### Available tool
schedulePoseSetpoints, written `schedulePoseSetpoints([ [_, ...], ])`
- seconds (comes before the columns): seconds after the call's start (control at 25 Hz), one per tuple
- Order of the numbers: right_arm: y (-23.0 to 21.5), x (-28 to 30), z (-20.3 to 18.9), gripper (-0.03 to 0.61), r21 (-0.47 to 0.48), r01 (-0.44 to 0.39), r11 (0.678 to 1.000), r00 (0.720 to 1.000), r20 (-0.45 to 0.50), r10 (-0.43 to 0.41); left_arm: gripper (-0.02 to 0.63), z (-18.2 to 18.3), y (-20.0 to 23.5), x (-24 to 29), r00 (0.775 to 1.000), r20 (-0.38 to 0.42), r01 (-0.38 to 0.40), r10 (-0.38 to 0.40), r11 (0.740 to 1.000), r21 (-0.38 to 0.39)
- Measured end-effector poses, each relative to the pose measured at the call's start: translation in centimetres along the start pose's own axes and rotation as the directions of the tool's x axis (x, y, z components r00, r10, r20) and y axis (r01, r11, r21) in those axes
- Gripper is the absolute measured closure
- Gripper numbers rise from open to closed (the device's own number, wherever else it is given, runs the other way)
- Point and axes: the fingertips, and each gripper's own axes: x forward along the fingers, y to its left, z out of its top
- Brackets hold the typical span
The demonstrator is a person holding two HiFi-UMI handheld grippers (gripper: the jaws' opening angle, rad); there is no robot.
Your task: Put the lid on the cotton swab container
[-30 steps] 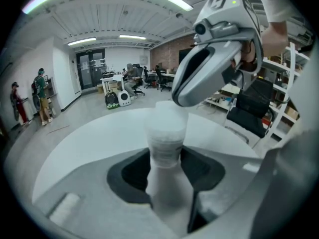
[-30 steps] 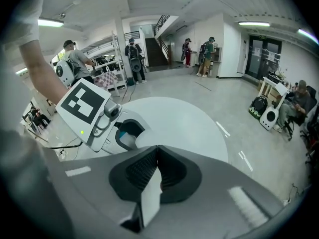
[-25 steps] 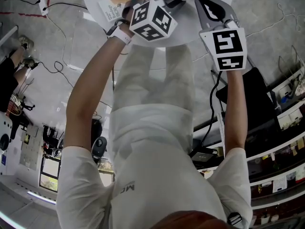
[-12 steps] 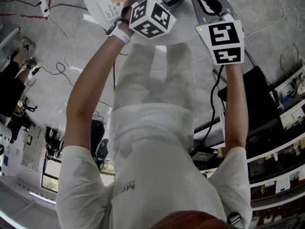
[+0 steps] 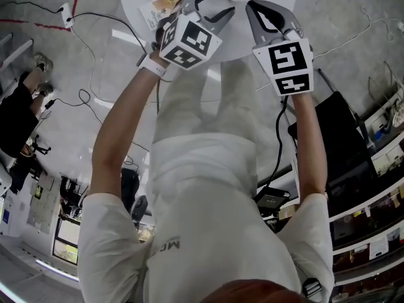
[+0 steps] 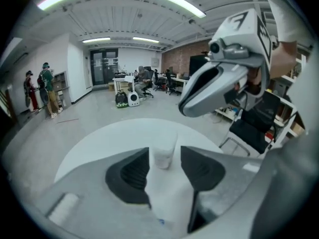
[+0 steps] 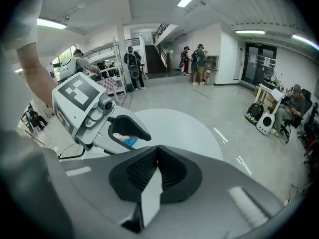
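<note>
A small clear cotton swab container stands upright on the round white table, seen past my left gripper's tips. My left gripper has its jaws apart and closing. The pads touch nothing, and the container is farther out than the tips. My right gripper is shut with nothing between its pads and hangs over the table to the right of the left one. I cannot make out a lid in any view.
A colourful printed card lies on the table left of the left gripper. Cables run over the floor, and a dark chair and shelves stand at the right. People stand far off in the room.
Both grippers have shifted a little toward the table's near edge. The left one's jaws now show spread and empty. The right gripper stays shut.
</note>
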Motion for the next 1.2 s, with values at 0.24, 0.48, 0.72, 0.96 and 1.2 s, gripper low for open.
schedulePoseSetpoints([
  [0.24, 1.8, -4.6, 3.1, 0.591, 0.024, 0.034, 0.999, 0.995, 0.090, -0.036, 0.559, 3.7, -0.8, -6.4, 0.995, 0.068, -0.062, 0.066, 0.997, -0.055],
  [0.48, 2.5, -11.7, 7.3, 0.591, 0.079, 0.074, 0.994, 0.975, 0.203, -0.088, 0.614, 8.4, -2.9, -13.5, 0.986, 0.139, -0.069, 0.089, 0.988, -0.140],
  [0.72, 3.8, -18.0, 10.8, 0.591, 0.110, 0.106, 0.988, 0.944, 0.300, -0.135, 0.614, 12.5, -3.7, -20.5, 0.965, 0.199, -0.126, 0.169, 0.969, -0.212],
  [0.96, 5.6, -24.3, 13.4, 0.591, 0.114, 0.160, 0.980, 0.905, 0.380, -0.192, 0.614, 17.2, -4.9, -27.1, 0.928, 0.278, -0.170, 0.249, 0.945, -0.279],
  [1.2, 7.7, -29.2, 15.1, 0.591, 0.104, 0.204, 0.973, 0.858, 0.460, -0.229, 0.614, 20.4, -7.0, -31.7, 0.901, 0.335, -0.187, 0.276, 0.943, -0.275],
])
